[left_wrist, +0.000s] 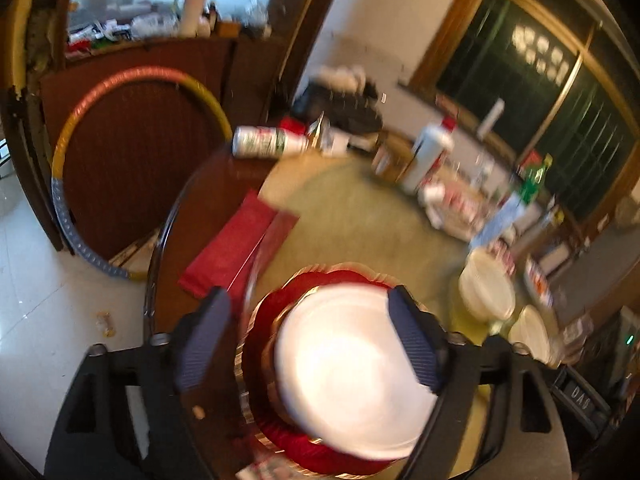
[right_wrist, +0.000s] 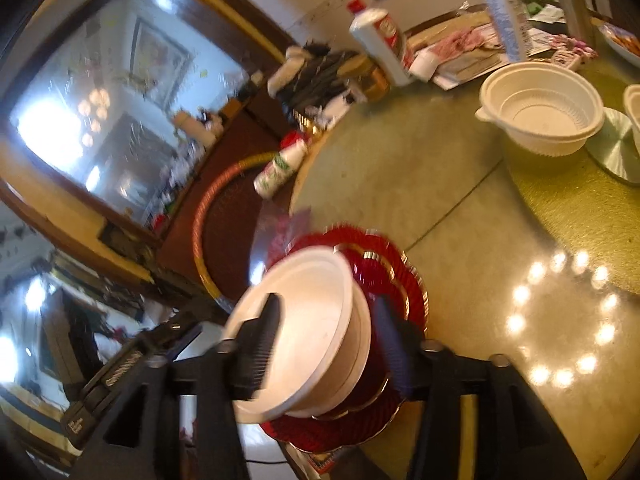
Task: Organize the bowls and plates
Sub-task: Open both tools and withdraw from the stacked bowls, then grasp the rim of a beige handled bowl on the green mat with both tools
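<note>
A white bowl (left_wrist: 352, 368) sits on a stack of red, gold-rimmed plates (left_wrist: 272, 320) at the near edge of the round table. My left gripper (left_wrist: 310, 340) is open, its fingers wide apart on either side of the bowl; the left pad stands clear of it. In the right wrist view the same white bowl (right_wrist: 312, 320) appears tilted on the red plates (right_wrist: 392, 276). My right gripper (right_wrist: 328, 344) is open astride the bowl's near wall. Two more white bowls (left_wrist: 486, 288) (left_wrist: 528, 332) stand to the right; the nearer of them (right_wrist: 540, 108) is empty.
A red cloth (left_wrist: 232, 244) lies left of the plates. Bottles (left_wrist: 428, 156), a lying can (left_wrist: 260, 142) and packets crowd the table's (right_wrist: 460, 220) far side. A shiny disc (right_wrist: 616, 148) lies on a yellow mat. A hoop (left_wrist: 80, 168) leans on a cabinet beyond the table edge.
</note>
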Available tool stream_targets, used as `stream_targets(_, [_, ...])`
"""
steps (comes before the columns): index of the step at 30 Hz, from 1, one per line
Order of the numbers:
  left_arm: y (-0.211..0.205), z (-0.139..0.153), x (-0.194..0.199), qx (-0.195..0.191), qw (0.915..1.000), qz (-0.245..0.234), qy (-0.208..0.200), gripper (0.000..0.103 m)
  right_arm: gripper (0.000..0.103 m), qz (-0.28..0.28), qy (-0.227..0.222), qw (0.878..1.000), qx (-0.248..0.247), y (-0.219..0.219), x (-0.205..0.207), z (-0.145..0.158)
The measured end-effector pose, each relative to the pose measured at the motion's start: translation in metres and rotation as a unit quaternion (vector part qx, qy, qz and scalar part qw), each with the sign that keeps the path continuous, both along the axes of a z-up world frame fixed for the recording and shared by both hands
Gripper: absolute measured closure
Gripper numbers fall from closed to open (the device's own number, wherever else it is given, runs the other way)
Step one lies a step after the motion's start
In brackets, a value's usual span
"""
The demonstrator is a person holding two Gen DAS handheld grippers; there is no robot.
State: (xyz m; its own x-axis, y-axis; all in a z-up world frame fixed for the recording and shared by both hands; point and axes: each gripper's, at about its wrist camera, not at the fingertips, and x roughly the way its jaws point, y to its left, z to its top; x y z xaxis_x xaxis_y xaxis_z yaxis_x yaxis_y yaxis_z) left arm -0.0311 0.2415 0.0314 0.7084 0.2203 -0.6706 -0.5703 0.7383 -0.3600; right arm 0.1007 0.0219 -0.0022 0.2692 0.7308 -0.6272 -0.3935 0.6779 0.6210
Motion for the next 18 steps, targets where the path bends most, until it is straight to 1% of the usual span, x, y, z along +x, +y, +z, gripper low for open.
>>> stream_targets(1, [-0.005,0.006,0.006,0.002,1.0000,-0.006,-0.007,0.019,0.029,-0.014,-0.002,1.000,0.008,-0.009,0.004,0.002])
stream_targets(3, [-0.019,0.014,0.021,0.004,0.9994,-0.033,-0.008,0.019,0.028,-0.045,0.000,0.999,0.025,-0.031,0.013,0.006])
stream_targets(4, [-0.031,0.017,0.035,0.001,0.9984,-0.057,-0.007,0.019,0.028,-0.060,0.005,0.998,0.035,-0.043,0.020,0.006])
stream_targets(8, [-0.071,0.016,0.091,-0.036,0.9911,-0.128,0.001,0.019,0.025,-0.125,0.038,0.990,0.051,-0.091,0.053,-0.003])
stream_targets(10, [-0.088,0.010,0.122,-0.052,0.9890,-0.137,0.018,0.019,0.025,-0.146,0.066,0.986,0.051,-0.110,0.073,-0.014])
stream_targets(12, [-0.101,-0.002,0.156,-0.092,0.9844,-0.145,0.038,0.019,0.025,-0.164,0.086,0.982,0.046,-0.124,0.093,-0.023])
stream_targets(13, [-0.107,-0.012,0.176,-0.118,0.9805,-0.148,0.054,0.019,0.025,-0.173,0.093,0.980,0.042,-0.129,0.102,-0.028])
stream_targets(14, [-0.111,-0.019,0.191,-0.135,0.9775,-0.148,0.066,0.019,0.026,-0.177,0.098,0.978,0.042,-0.132,0.110,-0.031])
stream_targets(16, [-0.119,-0.034,0.215,-0.156,0.9742,-0.138,0.088,0.019,0.026,-0.186,0.107,0.976,0.042,-0.139,0.124,-0.036])
stream_targets(18, [-0.123,-0.043,0.231,-0.165,0.9743,-0.117,0.098,0.019,0.026,-0.196,0.114,0.973,0.041,-0.143,0.137,-0.040])
